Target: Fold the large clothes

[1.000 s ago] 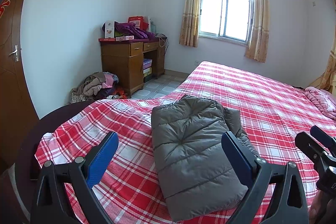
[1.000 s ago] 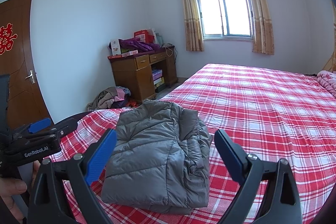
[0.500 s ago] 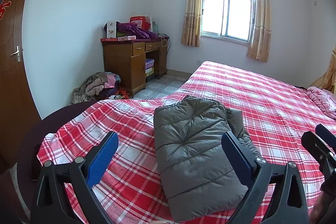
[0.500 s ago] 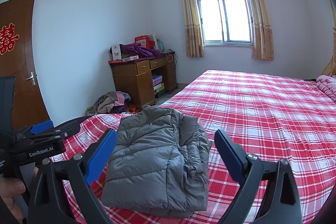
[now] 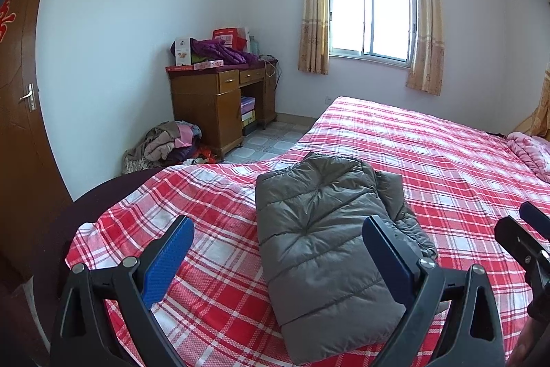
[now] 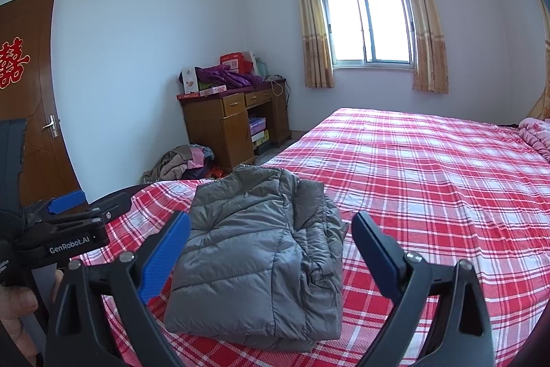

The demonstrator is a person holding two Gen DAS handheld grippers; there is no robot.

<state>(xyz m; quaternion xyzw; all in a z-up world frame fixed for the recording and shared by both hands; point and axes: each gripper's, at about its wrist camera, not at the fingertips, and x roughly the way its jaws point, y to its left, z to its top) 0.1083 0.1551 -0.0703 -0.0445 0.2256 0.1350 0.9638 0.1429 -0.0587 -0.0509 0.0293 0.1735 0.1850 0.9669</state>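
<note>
A grey padded jacket (image 5: pixel 330 243) lies folded into a compact rectangle on the near corner of the red plaid bed (image 5: pixel 447 160); it also shows in the right wrist view (image 6: pixel 261 246). My left gripper (image 5: pixel 278 257) is open and empty, held above and short of the jacket. My right gripper (image 6: pixel 271 250) is open and empty too, held back from the jacket. The left gripper's body (image 6: pixel 65 233) shows at the left of the right wrist view. The right gripper's fingers (image 5: pixel 526 236) show at the right edge of the left wrist view.
A wooden desk (image 5: pixel 220 105) with boxes and purple clothes stands by the far wall. A heap of clothes (image 5: pixel 165 143) lies on the floor beside it. A brown door (image 6: pixel 31 112) is at left. A pink blanket (image 5: pixel 532 150) lies at the bed's far right.
Both grippers have drawn back and up a little from the folded jacket. The jacket has not moved. Both stay open.
</note>
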